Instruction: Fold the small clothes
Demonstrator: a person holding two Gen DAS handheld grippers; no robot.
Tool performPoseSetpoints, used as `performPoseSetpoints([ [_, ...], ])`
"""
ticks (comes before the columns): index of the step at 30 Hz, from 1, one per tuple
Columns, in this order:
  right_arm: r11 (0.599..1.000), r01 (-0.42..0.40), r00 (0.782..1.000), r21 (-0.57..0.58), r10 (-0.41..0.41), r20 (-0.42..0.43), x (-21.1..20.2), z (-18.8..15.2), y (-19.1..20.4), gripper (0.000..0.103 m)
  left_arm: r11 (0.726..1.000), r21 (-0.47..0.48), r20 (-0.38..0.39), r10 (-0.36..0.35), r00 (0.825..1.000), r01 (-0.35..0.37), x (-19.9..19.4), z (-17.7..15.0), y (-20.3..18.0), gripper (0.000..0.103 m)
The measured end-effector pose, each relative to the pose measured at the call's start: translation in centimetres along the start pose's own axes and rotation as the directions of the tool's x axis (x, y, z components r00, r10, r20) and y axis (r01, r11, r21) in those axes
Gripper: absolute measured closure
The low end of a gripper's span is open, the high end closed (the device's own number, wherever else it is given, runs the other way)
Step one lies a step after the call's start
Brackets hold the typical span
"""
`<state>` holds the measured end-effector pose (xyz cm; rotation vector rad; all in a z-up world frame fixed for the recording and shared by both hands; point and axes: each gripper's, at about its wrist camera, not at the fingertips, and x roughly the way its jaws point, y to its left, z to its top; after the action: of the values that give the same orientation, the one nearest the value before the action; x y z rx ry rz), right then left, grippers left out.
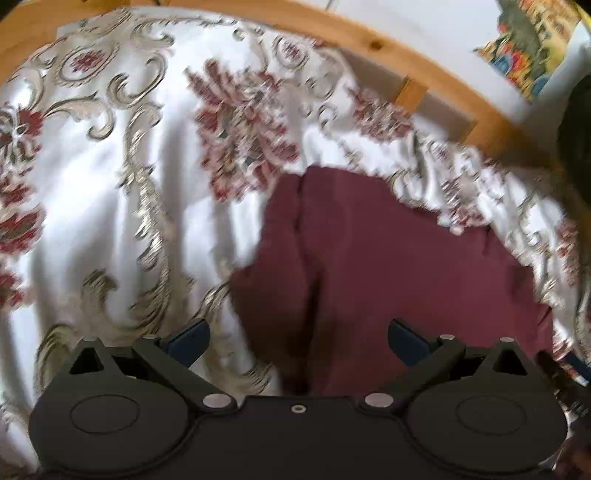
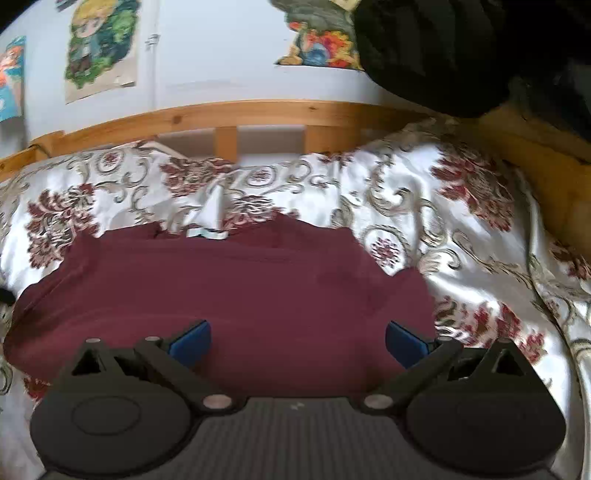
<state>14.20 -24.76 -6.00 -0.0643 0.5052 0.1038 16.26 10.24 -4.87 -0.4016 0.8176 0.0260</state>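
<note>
Right tool (image 2: 298,341) spread wide above smooth maroon garment (image 2: 229,280); satin floral bedspread (image 2: 461,229).

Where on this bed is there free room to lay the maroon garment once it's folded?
Left of the maroon garment, the patterned bedspread lies bare up to the wooden bed rail. Right of it, another bare stretch reaches the rail's corner. The middle is taken by the garment.
</note>
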Motion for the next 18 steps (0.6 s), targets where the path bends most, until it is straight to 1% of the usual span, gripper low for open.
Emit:
performPoseSetpoints([
  [2, 0.999, -0.016, 1.0, -0.027, 0.017, 0.008, -0.1, -0.1, 0.7, 0.0, 1.0, 0.012, 0.006, 0.004, 1.0, -0.004, 0.8, 0.4, -0.5, 0.001],
  [6, 0.99, -0.063, 0.997, -0.126, 0.068, 0.034, -0.4, -0.3, 2.7, 0.0, 0.997, 0.062, 0.003, 0.056, 0.998, -0.056, 3.8, 1.4, -1.4, 0.001],
  [8, 0.972, -0.098, 0.993, -0.214, 0.11, 0.045, -0.6, -0.6, 4.1, 0.0, 0.994, 0.066, -0.029, 0.092, 0.995, -0.09, 5.2, 1.6, -1.1, 0.001],
  [11, 0.933, -0.124, 0.988, -0.337, 0.147, 0.042, -0.9, -1.3, 6.2, 0.0, 0.994, 0.038, -0.076, 0.104, 0.992, -0.101, 6.1, 1.6, 0.0, 0.001],
  [16, 0.874, -0.142, 0.988, -0.464, 0.152, -0.016, -0.1, -2.5, 8.6, 0.0, 0.997, -0.01, -0.086, 0.08, 0.993, -0.081, 5.8, 1.6, 1.0, 0.001],
  [18, 0.862, -0.138, 0.99, -0.487, 0.14, -0.033, 0.1, -2.8, 9.1, 0.0, 0.997, -0.027, -0.085, 0.072, 0.994, -0.075, 5.6, 1.5, 1.2, 0.001],
])
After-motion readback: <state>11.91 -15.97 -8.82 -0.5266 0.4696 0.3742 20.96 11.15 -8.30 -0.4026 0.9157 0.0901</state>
